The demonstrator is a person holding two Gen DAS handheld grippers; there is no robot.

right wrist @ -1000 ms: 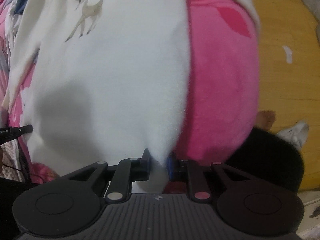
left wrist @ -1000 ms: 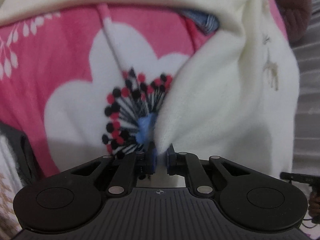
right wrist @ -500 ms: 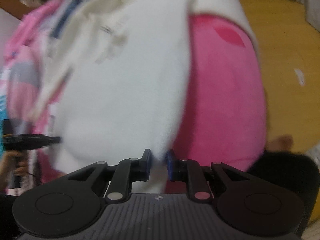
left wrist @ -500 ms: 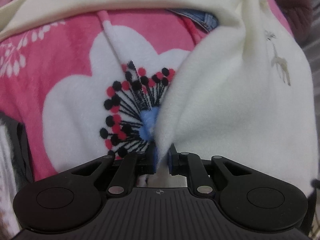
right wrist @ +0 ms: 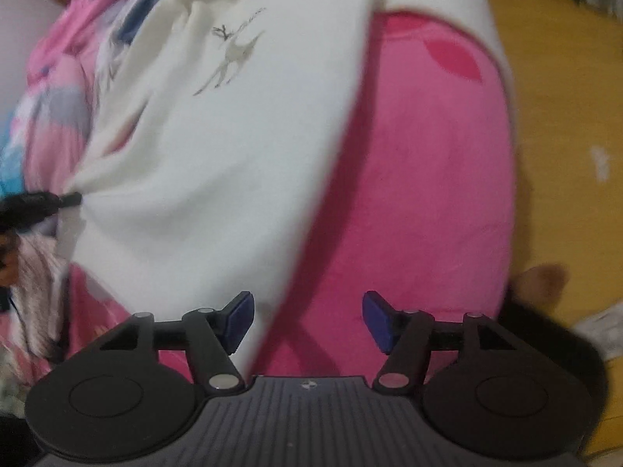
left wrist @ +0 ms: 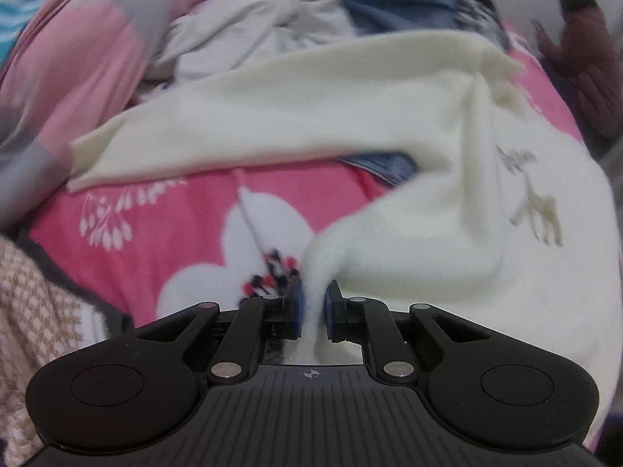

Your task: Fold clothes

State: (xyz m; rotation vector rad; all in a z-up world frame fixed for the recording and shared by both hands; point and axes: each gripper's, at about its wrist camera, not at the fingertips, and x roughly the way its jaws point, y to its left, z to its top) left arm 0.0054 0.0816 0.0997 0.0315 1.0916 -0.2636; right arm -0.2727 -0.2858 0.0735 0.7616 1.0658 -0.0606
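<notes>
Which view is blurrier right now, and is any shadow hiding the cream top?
Left wrist view: motion blur smears the clothes pile at the back; the cream top is soft but readable. Right wrist view: milder blur, deer print legible; a shadow darkens the pink blanket beside the top's edge, hiding nothing.

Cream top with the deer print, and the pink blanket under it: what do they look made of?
Cream top: looks like soft fleece or brushed knit, matte, with a fuzzy nap at the corner pinched in the left gripper. Pink blanket: looks like plush fleece, short velvety pile with a slight sheen and printed flowers. Motion blur leaves exact fibre open.
</notes>
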